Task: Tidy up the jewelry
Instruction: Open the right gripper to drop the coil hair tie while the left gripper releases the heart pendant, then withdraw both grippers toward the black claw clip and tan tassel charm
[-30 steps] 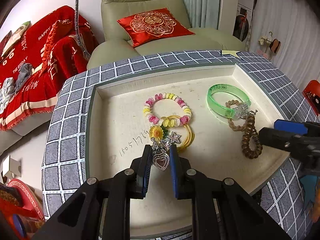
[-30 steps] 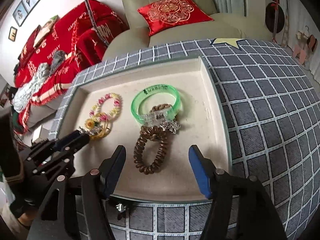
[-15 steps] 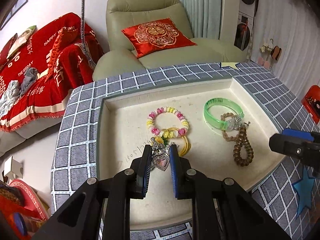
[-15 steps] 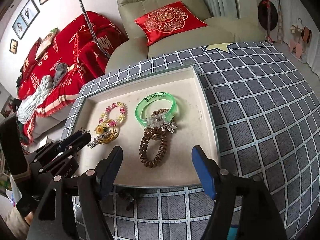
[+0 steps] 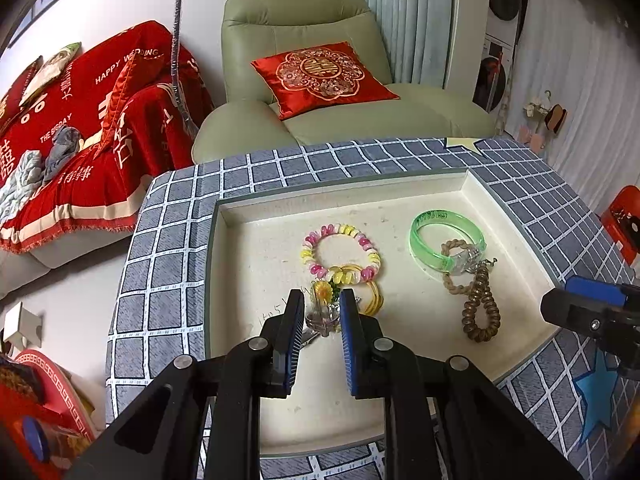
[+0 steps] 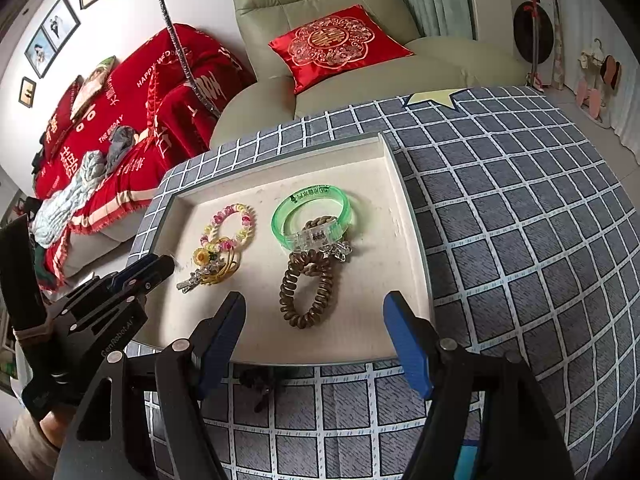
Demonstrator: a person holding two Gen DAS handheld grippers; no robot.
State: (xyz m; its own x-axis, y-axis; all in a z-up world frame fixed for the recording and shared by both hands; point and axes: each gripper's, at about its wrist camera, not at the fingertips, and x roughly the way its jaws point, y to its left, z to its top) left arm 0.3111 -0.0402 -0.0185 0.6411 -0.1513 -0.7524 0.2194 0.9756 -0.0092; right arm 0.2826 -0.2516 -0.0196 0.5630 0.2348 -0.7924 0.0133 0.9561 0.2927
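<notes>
left gripper (image 5: 320, 312) nearly closed, pinching a heart charm (image 5: 321, 317) over the tray (image 5: 256, 248). right gripper (image 6: 314, 328) just been opening, wide and empty, brown coil (image 6: 306, 290) just ahead.

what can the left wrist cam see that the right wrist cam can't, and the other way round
Only the left wrist view: the left claw closed on a heart charm, and a blue star on the checked cloth.

Only the right wrist view: the right claw open with nothing between its pads, framed pictures on the wall, and a silver clip.

Both: the cream tray, green bangle, pastel bead bracelet, brown coil tie and red cushion.
</notes>
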